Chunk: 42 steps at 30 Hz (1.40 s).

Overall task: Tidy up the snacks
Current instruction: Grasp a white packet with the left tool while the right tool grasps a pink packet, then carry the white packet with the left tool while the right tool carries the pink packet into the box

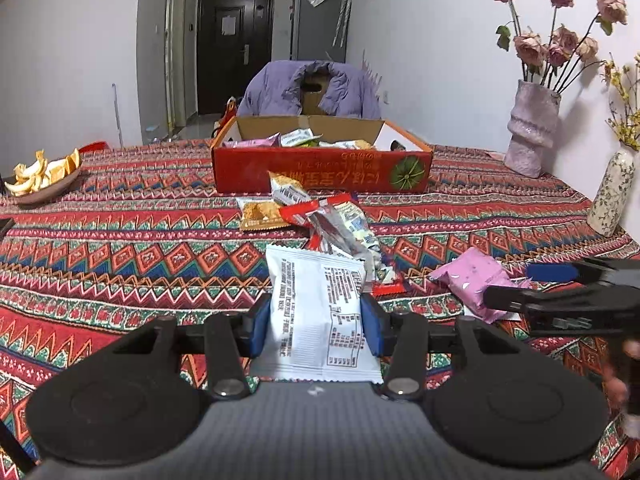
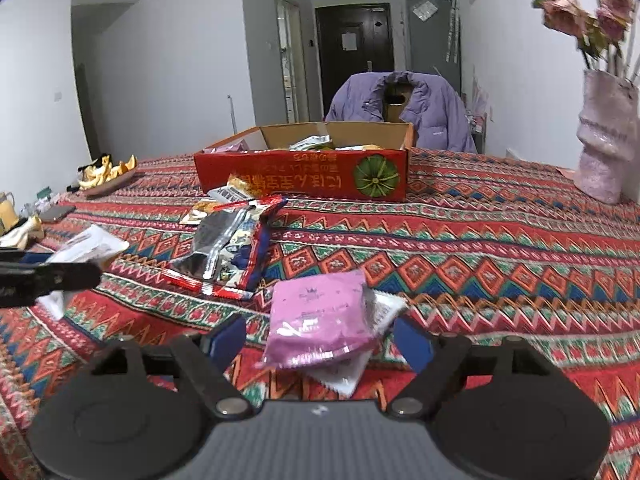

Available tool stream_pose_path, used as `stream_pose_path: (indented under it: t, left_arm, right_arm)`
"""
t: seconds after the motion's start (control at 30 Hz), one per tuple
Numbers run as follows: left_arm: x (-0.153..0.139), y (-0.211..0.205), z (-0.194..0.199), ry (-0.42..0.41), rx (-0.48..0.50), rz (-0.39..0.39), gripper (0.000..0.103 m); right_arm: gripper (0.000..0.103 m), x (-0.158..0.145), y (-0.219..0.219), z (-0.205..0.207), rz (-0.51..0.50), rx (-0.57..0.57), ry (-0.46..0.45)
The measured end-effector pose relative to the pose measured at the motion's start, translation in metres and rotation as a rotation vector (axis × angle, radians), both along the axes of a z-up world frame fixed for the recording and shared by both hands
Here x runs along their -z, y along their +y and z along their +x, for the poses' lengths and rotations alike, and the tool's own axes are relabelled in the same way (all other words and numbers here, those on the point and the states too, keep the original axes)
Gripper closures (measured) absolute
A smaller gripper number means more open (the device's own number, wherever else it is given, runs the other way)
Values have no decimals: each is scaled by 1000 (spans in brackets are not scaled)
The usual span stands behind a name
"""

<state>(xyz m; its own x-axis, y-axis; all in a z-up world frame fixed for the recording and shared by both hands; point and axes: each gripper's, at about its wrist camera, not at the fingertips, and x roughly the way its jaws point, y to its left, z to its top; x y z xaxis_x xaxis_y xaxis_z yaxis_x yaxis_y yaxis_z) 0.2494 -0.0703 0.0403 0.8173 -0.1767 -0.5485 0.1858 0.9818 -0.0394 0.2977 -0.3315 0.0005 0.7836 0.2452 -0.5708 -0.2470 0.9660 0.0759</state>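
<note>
A patterned tablecloth [image 1: 120, 248] is seen covering the table, with a red cardboard box [image 1: 320, 168] of snacks set at its far side. Loose packets [image 1: 320, 220] are scattered just in front of the box. A white snack packet [image 1: 316, 312] is pinched upright by the left gripper [image 1: 316, 320]. The right gripper [image 2: 320, 340] is spread wide around a pink snack packet [image 2: 320, 316], untouched by its pads.

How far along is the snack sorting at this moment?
Done: several packets already lie in the red cardboard box. In hand: the left tongs clamp a white printed packet; the right tongs stand open around a pink packet. Left: the red-edged wrappers and orange packets on the patterned cloth.
</note>
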Motion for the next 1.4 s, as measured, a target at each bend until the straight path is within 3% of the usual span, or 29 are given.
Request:
stream_pose_path:
  t: [0.13, 0.23, 0.33, 0.6, 0.8, 0.9, 1.07, 1.17, 1.23, 1.33, 1.4]
  left_arm:
    - [-6, 0, -9, -35, -4, 12, 56]
    - [-9, 4, -15, -46, -19, 14, 56]
    - [-10, 8, -19, -44, -35, 13, 56]
    - [-14, 10, -29, -45, -26, -18, 56]
    - [-23, 14, -8, -41, 0, -56, 56]
    - [-45, 17, 24, -55, 47, -70, 56]
    - [-86, 19, 104, -80, 106, -112, 56]
    - [-104, 21, 170, -90, 95, -115, 56]
    - [-108, 22, 217, -62, 81, -121, 56]
    - [-101, 19, 278, -55, 15, -49, 56]
    - [-91, 22, 314, -21, 8, -45, 56]
  right_arm:
    - [29, 13, 20, 26, -84, -25, 40]
    - [40, 13, 26, 27, -125, -22, 29]
    - [41, 6, 22, 17, -90, -21, 39]
    - [41, -34, 3, -58, -18, -11, -30]
    - [41, -52, -12, -51, 57, -9, -58]
    - [41, -72, -27, -21, 188, -74, -59]
    - [41, -110, -28, 54, 146, -109, -130]
    - [41, -122, -29, 115, 120, -97, -122]
    - [41, -122, -28, 161, 118, -80, -93]
    - [41, -115, -29, 219, 177, -71, -36]
    - [41, -104, -21, 249, 163, -60, -15]
